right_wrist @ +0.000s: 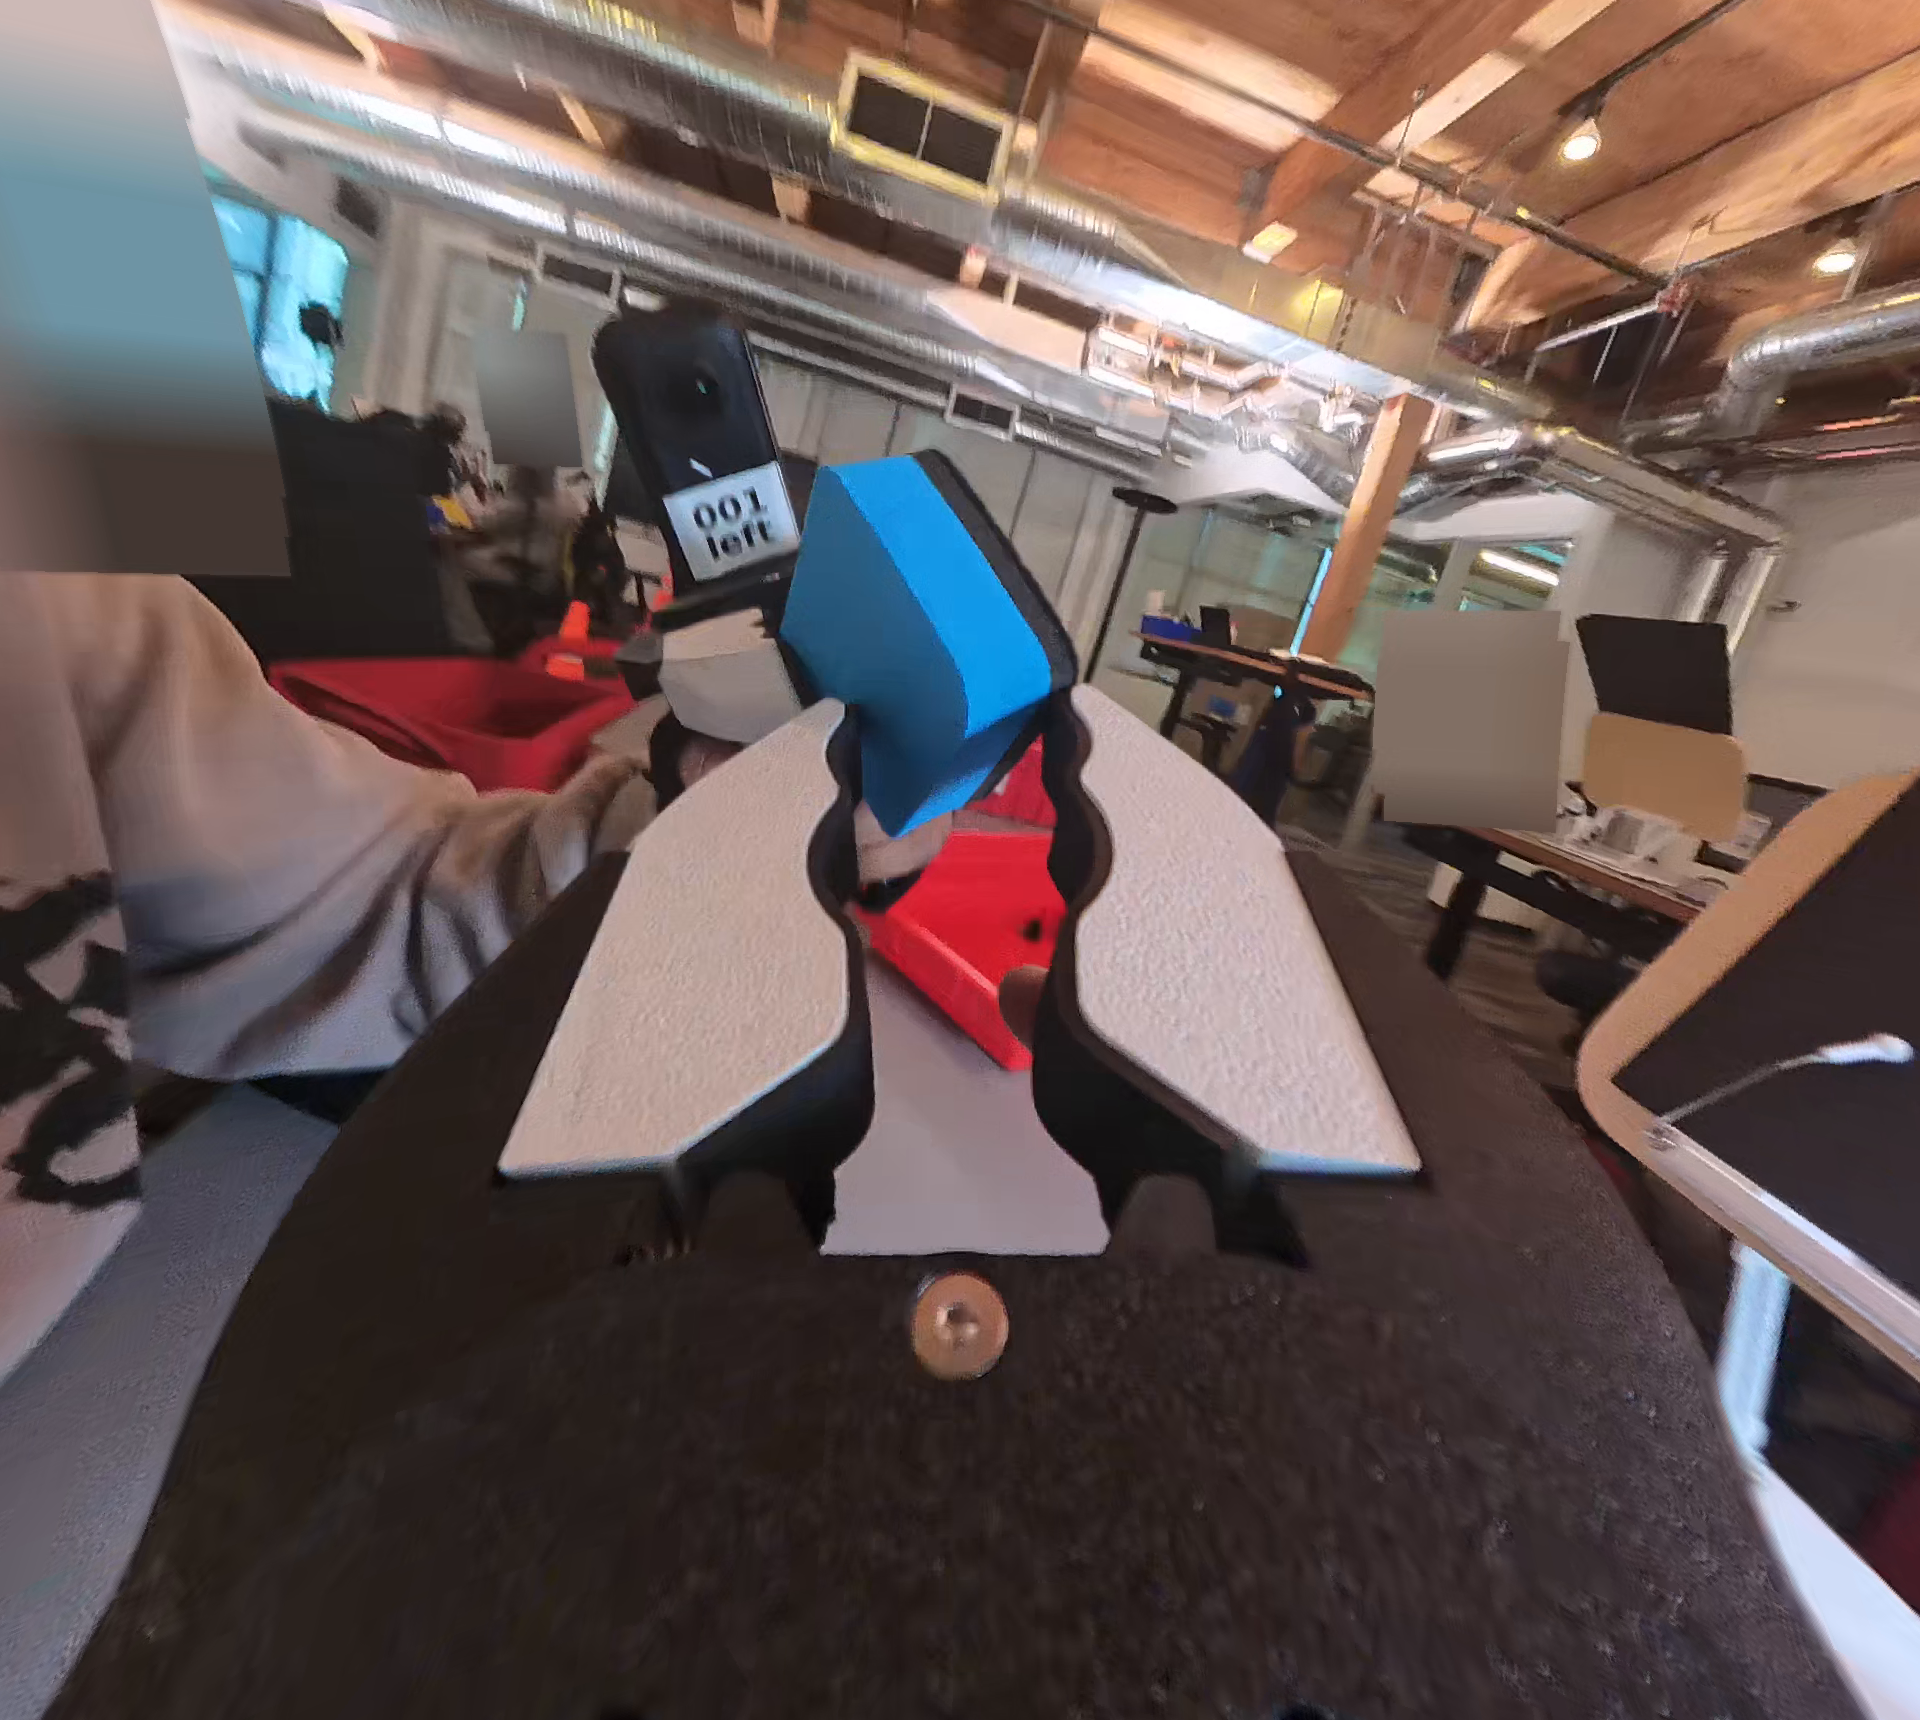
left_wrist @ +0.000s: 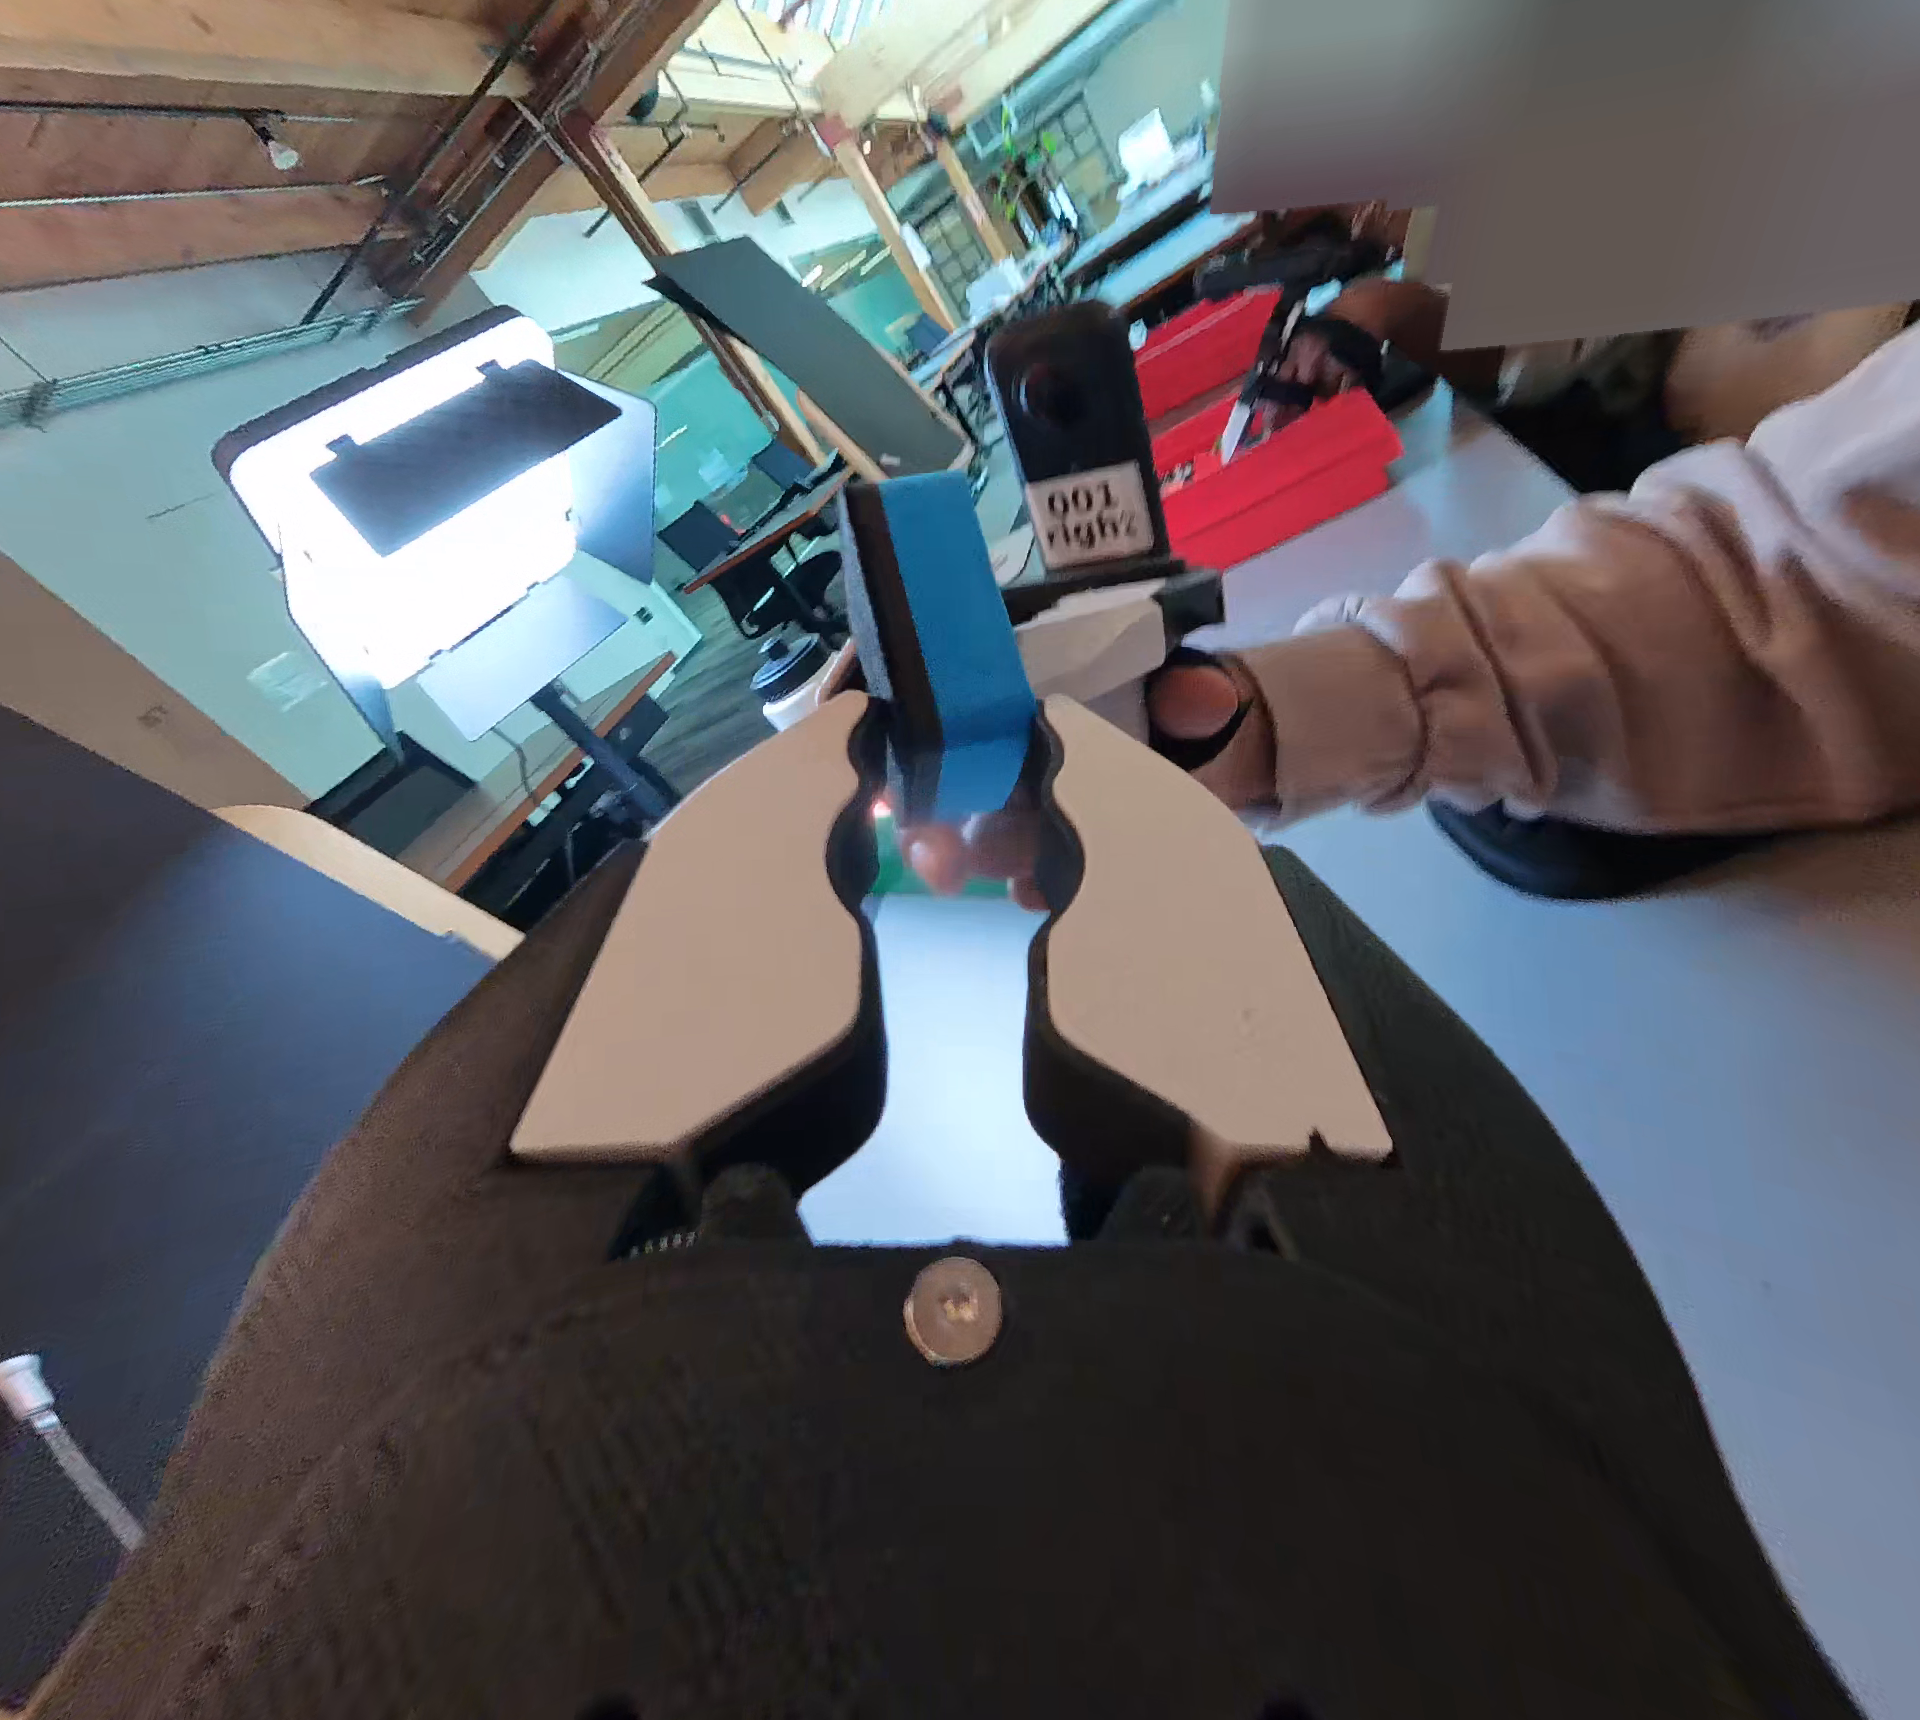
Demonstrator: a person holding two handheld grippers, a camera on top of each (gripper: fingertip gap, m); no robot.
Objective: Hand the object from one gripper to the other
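Table: we see a pale grey tabletop (left_wrist: pixel 1558 1099) filling the lower right of the left wrist view, from 3 to 5 o'clock.
Sleeve: a person's loose cream fabric sleeve (left_wrist: pixel 1621 631) reaches in from 3 o'clock toward the centre in the left wrist view.
Light panel: a bright white rectangular studio light on a black stand (left_wrist: pixel 436 507) glows at 9 o'clock in the left wrist view.
Red bins: shallow red plastic trays (left_wrist: pixel 1278 465) sit on the table at 2 o'clock, behind the grippers.
Left gripper (left_wrist: pixel 951 735): we look along its two white curved fingers with black wavy inner edges; they are pressed against both sides of the block's lower end, at the centre of the view.
Right gripper (right_wrist: pixel 951 740): its white fingers also meet the block's lower end at the centre of its own view; a slight gap shows at the right finger, so we cannot tell whether it is clamped.
Block: a blue foam block backed with a black layer (left_wrist: pixel 940 631) stands tilted, rising toward 12 o'clock above the fingertips, off the table, between both grippers.
Camera: a small black camera bearing a white label (left_wrist: pixel 1070 434) rides on the far gripper at 1 o'clock.
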